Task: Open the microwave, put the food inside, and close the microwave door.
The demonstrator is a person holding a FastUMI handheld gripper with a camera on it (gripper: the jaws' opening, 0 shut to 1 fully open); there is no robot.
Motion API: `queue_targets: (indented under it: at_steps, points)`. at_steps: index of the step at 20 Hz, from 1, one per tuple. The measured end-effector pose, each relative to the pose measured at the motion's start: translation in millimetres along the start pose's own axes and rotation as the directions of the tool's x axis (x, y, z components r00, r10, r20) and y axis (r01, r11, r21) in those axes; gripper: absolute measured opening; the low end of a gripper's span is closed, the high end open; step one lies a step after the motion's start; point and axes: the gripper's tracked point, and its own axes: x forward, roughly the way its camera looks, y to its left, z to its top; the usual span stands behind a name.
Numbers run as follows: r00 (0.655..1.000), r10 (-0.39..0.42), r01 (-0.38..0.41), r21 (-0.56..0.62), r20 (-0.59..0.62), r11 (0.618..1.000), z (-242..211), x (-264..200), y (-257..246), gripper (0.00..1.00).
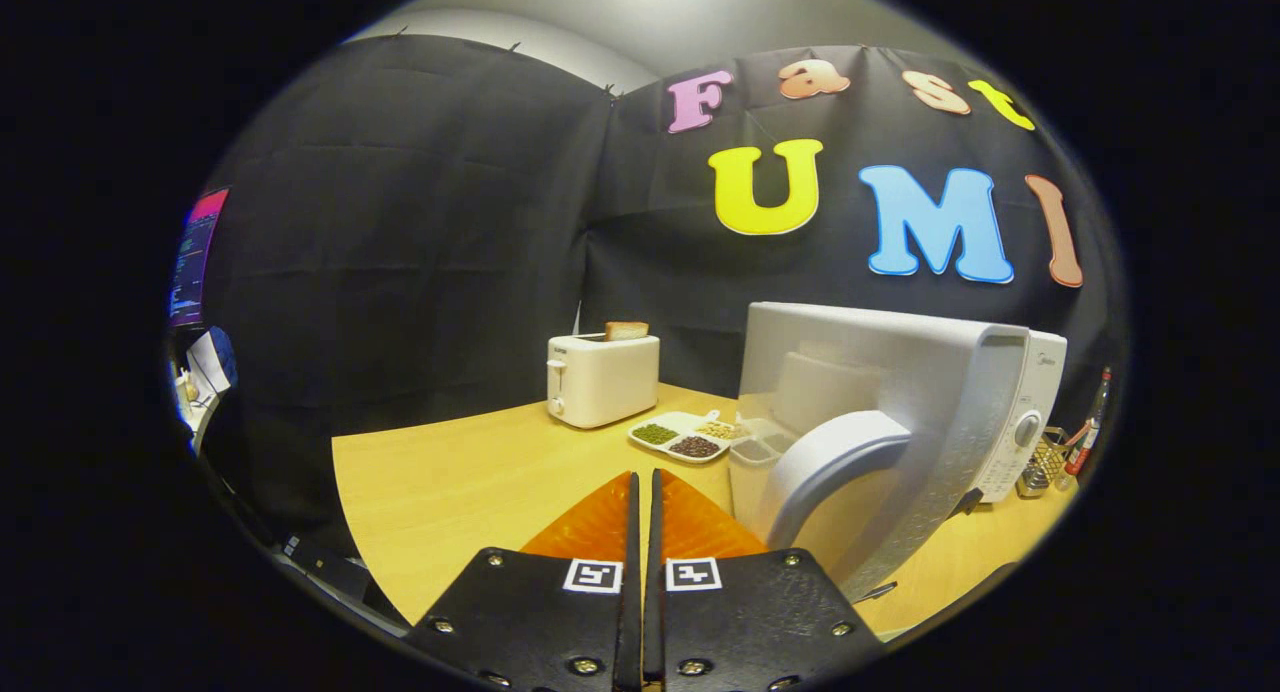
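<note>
On the pale wooden desk [450, 482], the white boxy microwave [1000, 412] is seen with its curved-handled door [860, 442] swung open. The fingers [645, 512] are pressed together, nothing held. The divided white tray of food [690, 437] waits beyond them, beside the white toaster [602, 377]. Opening looks done; next, that tray must be grasped and carried inside.

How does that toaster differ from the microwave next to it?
The toaster is the smaller box and stands farther back on the table, beyond the closed gripper; the microwave is larger and closer, just right of the fingers. The toaster has a slice of bread sticking up from its top; the microwave's door is swung open. Both are white.
</note>
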Motion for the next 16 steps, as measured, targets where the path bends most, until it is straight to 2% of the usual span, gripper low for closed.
queue_targets:
  at_steps: [3, 8, 16]
  points:
    - [0.999, -0.050, 0.050, 0.026, 0.003, 0.998, 3.5, -2.7, -40.8, 0.02]
    - [0.981, -0.192, 0.191, 0.032, 0.020, 0.981, 9.2, -1.6, -126.5, 0.02]
    - [0.929, -0.369, 0.369, 0.097, -0.024, 0.924, -11.8, 2.3, -239.7, 0.02]
